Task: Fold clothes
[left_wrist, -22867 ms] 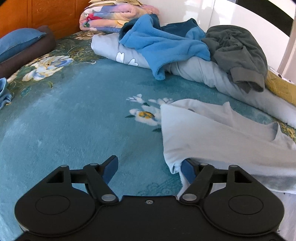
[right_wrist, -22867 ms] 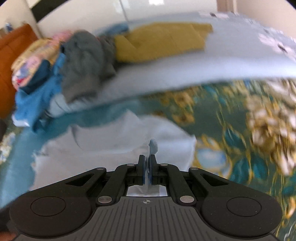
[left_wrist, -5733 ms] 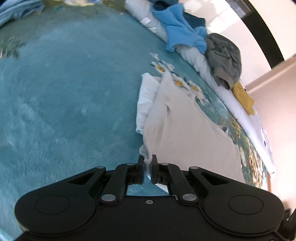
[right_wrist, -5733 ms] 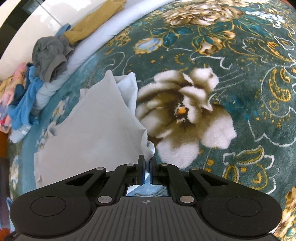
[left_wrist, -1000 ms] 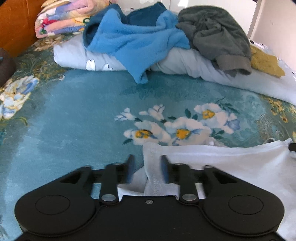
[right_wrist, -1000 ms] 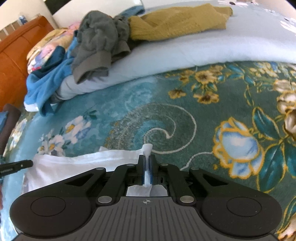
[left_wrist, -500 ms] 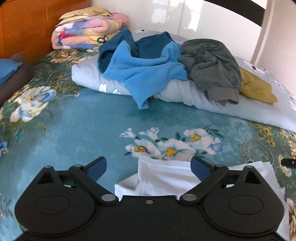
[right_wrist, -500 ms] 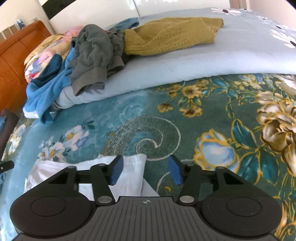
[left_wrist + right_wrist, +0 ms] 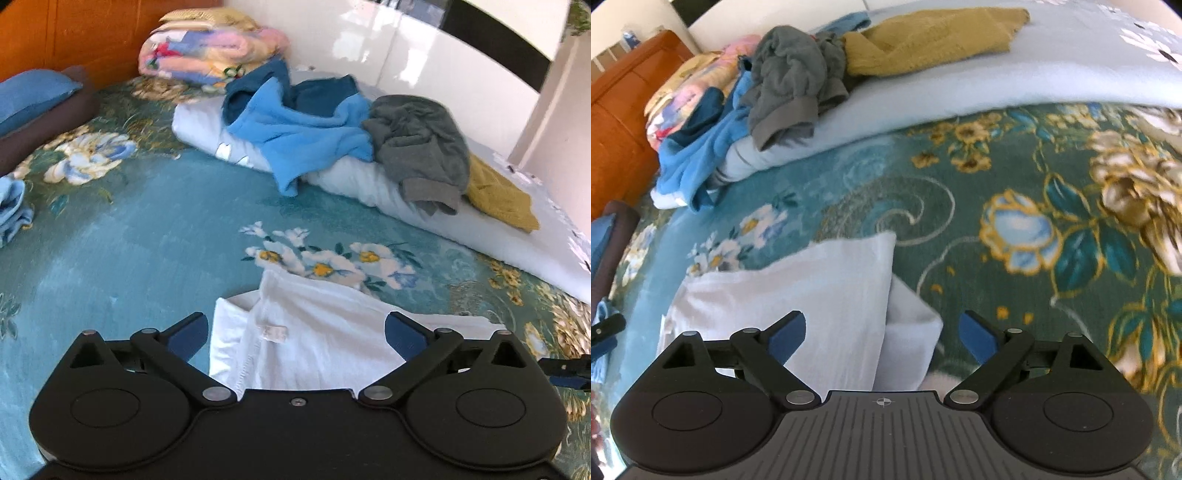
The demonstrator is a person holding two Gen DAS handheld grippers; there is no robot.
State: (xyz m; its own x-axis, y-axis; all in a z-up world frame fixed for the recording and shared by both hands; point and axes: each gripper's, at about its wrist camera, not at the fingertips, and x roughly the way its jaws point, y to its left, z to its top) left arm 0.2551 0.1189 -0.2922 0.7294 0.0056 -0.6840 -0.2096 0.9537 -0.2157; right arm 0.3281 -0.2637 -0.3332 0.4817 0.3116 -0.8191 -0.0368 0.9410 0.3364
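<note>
While the left gripper (image 9: 295, 334) stands wide, gripping nothing, the folded white garment (image 9: 325, 339) lies on the teal floral blanket (image 9: 129, 251) beneath it. Right view: right gripper (image 9: 882, 338), jaws just opened wide, above the garment's corner (image 9: 912, 325).

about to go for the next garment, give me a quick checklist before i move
1. Left gripper open, just been opening, nothing pinched: ok
2. Right gripper open, just been opening, clear of cloth: ok
3. White shirt folded, flat on the bed: ok
4. Fold edges square: not ok, a lower layer sticks out on the right
5. Grey garment on the pile, reachable: cannot tell
</note>
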